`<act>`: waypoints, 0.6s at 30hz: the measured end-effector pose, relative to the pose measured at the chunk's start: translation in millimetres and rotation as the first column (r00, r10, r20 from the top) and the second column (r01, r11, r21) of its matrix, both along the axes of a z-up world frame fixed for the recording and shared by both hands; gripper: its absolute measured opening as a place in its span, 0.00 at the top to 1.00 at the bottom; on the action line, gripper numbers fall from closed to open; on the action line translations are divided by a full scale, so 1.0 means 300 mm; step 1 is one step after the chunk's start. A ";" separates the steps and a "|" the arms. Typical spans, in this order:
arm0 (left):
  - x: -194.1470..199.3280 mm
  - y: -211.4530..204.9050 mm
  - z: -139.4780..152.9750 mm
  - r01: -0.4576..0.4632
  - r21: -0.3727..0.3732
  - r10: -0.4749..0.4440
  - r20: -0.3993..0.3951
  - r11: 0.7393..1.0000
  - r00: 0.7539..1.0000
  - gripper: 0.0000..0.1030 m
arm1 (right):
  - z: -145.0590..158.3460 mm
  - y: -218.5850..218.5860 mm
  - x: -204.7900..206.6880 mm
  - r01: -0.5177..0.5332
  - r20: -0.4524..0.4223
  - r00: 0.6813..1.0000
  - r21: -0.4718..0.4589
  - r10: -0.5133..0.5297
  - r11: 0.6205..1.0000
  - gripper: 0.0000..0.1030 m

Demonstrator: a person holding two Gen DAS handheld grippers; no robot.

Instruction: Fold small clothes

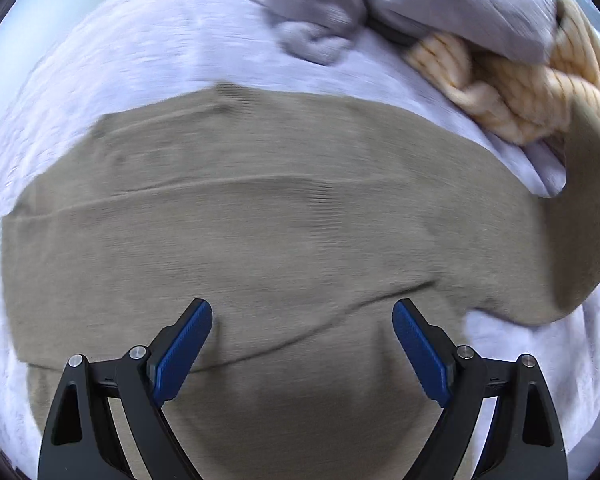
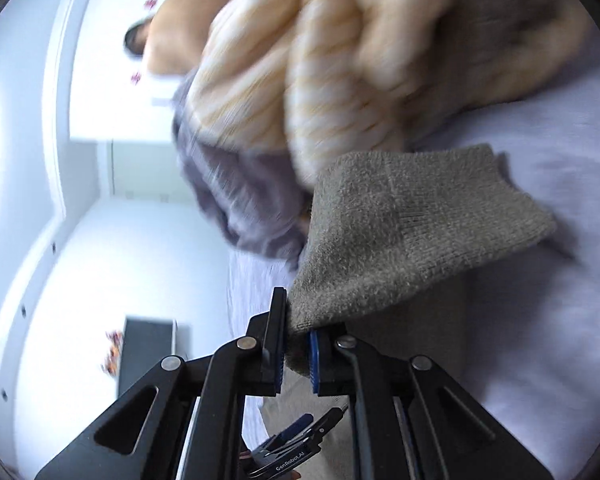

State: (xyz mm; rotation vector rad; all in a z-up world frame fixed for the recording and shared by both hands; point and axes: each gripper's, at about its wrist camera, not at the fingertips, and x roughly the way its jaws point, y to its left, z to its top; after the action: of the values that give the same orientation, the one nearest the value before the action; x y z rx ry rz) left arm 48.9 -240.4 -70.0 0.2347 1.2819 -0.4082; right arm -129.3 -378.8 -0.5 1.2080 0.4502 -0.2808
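A sock (image 1: 260, 220) lies on the bedsheet (image 1: 120, 72), clothes pile (image 1: 500, 80) behind it.

- A pale lavender bedsheet (image 1: 112, 80) covers the surface beneath everything.
- White wall (image 2: 100, 240) with panel moulding, tilted in the right wrist view.
- A dark box (image 2: 148, 348) stands against the wall, blurred.

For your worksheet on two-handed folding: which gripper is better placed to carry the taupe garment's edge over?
Right. The right gripper is shut on the taupe garment; the left gripper hangs open above the cloth.
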 end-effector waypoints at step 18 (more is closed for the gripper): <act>0.145 0.556 -0.100 -0.239 0.067 0.241 -0.016 0.969 0.970 0.11 | -0.398 0.656 0.752 -0.635 -0.460 0.687 -0.002 0.563 0.772 0.87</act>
State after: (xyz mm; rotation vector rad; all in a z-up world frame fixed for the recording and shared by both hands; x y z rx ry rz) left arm 92.3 -73.5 -99.9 0.1268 1.3301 -0.1626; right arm 96.2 -182.1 -119.9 0.7649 1.1739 -0.0047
